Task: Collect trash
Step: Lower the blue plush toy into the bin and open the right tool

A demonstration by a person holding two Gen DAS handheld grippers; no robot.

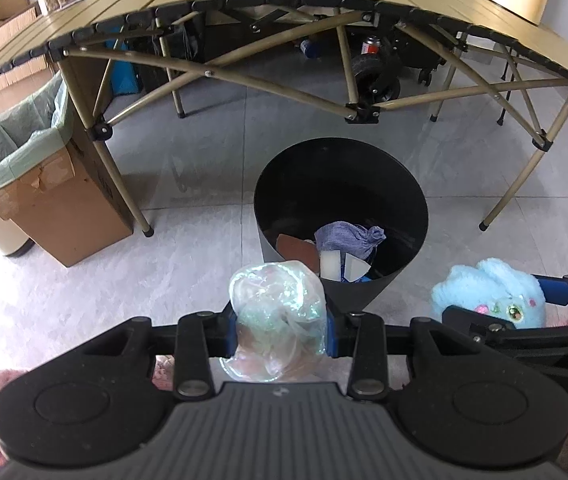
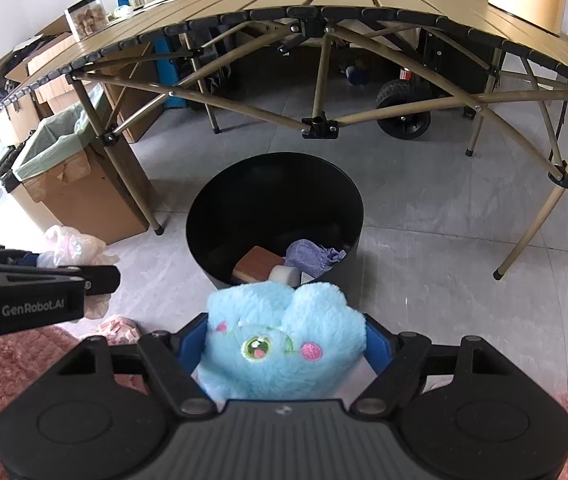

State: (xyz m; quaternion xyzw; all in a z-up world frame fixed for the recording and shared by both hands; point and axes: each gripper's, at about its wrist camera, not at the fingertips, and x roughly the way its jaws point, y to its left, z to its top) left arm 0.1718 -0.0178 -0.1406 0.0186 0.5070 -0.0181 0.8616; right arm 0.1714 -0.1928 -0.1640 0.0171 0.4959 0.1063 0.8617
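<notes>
Left wrist view shows the left gripper [image 1: 282,330] clamped on a light, slippery crumpled plastic bag [image 1: 276,316] bulging beyond its fingers, while the right gripper [image 2: 284,346] squeezes a soft, springy blue plush toy [image 2: 280,336] across its middle.

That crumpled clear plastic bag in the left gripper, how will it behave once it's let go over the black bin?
The crumpled plastic bag looks thin and floppy, bulging around the left gripper, so it's probably very light. It may drift or cling rather than drop straight into the black bin.
</notes>
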